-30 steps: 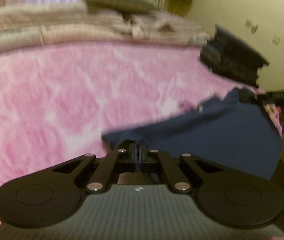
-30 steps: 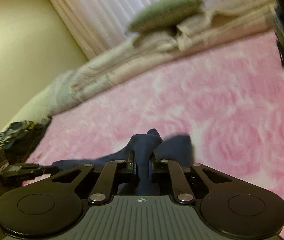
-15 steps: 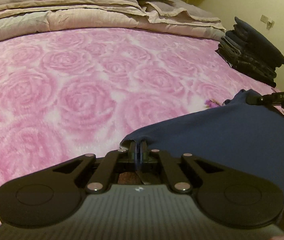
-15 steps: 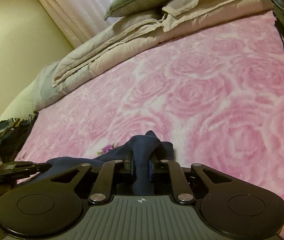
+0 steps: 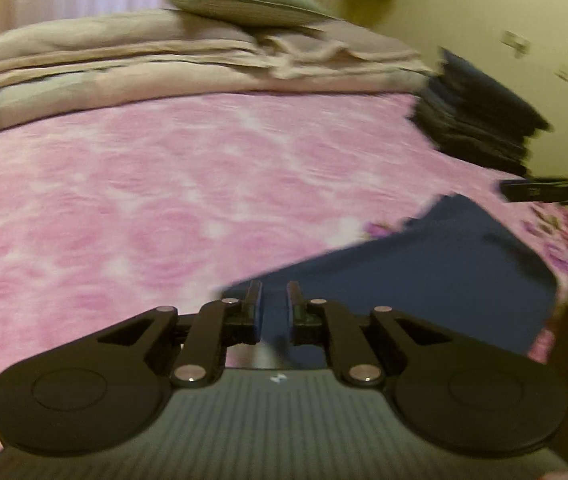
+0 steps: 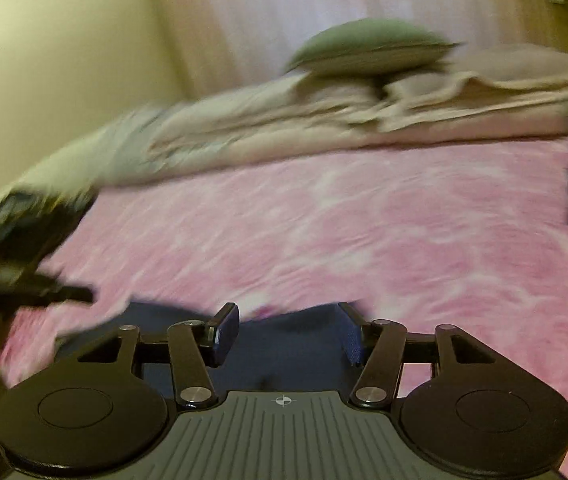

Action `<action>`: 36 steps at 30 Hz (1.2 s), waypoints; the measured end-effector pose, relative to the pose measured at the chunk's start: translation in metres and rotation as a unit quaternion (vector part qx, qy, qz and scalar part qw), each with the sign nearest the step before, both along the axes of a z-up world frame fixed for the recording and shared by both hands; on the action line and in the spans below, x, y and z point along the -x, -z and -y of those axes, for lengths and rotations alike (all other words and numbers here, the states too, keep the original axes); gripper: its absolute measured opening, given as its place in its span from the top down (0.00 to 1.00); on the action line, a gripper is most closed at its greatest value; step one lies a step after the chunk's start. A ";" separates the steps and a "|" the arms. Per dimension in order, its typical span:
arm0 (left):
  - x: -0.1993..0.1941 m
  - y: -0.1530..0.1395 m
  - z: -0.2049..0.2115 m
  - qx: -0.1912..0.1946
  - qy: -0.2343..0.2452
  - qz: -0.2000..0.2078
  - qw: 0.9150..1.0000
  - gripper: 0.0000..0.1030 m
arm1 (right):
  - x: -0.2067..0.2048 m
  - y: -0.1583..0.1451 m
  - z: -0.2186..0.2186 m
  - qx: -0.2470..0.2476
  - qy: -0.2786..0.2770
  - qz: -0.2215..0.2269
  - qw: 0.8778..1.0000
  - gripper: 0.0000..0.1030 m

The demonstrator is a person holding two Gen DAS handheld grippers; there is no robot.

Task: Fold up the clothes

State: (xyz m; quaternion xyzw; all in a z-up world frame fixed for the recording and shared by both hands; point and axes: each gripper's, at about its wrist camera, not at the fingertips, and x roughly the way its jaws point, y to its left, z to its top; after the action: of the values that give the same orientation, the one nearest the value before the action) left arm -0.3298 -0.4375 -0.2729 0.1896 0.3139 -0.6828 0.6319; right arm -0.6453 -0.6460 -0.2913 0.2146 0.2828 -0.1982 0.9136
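A dark navy garment (image 5: 423, 272) lies flat on the pink rose-patterned bedspread (image 5: 164, 208) near the front edge. My left gripper (image 5: 274, 304) is open, its fingers a little apart over the garment's left corner. My right gripper (image 6: 287, 332) is open wide over the garment (image 6: 284, 356), holding nothing. The right gripper's fingers (image 5: 539, 192) show at the right in the left wrist view, above the cloth. The left gripper (image 6: 52, 290) shows blurred at the left in the right wrist view.
Folded beige bedding (image 5: 188, 64) with a green pillow (image 5: 244, 0) lies along the far side of the bed. A stack of folded dark clothes (image 5: 479, 116) sits at the right edge by the yellow wall. A dark patterned heap (image 6: 24, 212) lies at the left edge.
Both grippers have opened and let go of the navy garment, which now lies flat on the bed. Both grippers have lifted and are moving; the views are blurred.
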 end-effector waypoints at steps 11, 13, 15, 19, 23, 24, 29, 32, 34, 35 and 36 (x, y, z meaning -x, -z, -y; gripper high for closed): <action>0.016 0.056 0.075 -0.059 0.048 0.031 0.997 0.89 | -0.049 0.044 0.035 0.000 -0.031 -0.103 0.994 0.51; 0.000 0.062 0.075 -0.056 0.044 0.008 0.997 0.89 | -0.045 0.047 0.045 -0.008 -0.025 -0.091 0.996 0.53; -0.010 0.063 0.073 -0.058 0.030 0.002 0.998 0.95 | -0.040 0.045 0.048 0.002 -0.015 -0.088 0.996 0.53; -0.019 0.049 0.058 -0.068 -0.006 0.027 0.997 0.97 | -0.030 0.025 0.041 0.044 0.046 -0.109 0.992 0.52; -0.015 0.021 0.021 -0.051 -0.012 0.032 0.998 0.95 | -0.009 -0.013 -0.007 0.080 0.027 -0.079 0.993 0.52; -0.013 0.014 0.010 -0.045 -0.011 0.027 0.999 0.95 | -0.005 -0.019 -0.022 0.076 0.020 -0.065 0.995 0.52; 0.027 0.000 -0.045 -0.020 0.046 -0.007 0.999 0.90 | 0.001 -0.008 -0.090 0.024 -0.056 -0.019 0.998 0.52; 0.047 0.025 -0.056 -0.055 0.056 0.035 0.996 0.90 | 0.008 0.017 -0.102 0.021 -0.047 -0.045 0.998 0.52; 0.045 0.045 -0.060 -0.070 0.045 0.048 0.995 0.89 | 0.029 0.029 -0.091 0.000 -0.025 -0.025 0.999 0.52; 0.038 0.050 -0.064 -0.059 0.040 0.029 0.997 0.88 | 0.039 0.031 -0.085 -0.013 -0.013 -0.012 1.000 0.52; 0.032 0.051 -0.065 -0.058 0.031 0.009 0.998 0.88 | 0.046 0.031 -0.082 -0.015 -0.005 -0.009 1.000 0.52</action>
State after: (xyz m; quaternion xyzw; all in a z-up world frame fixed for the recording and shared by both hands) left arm -0.3613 -0.3724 -0.3235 0.2415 0.3412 -0.6809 0.6014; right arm -0.6918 -0.5637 -0.3219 0.2253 0.2952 -0.1910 0.9086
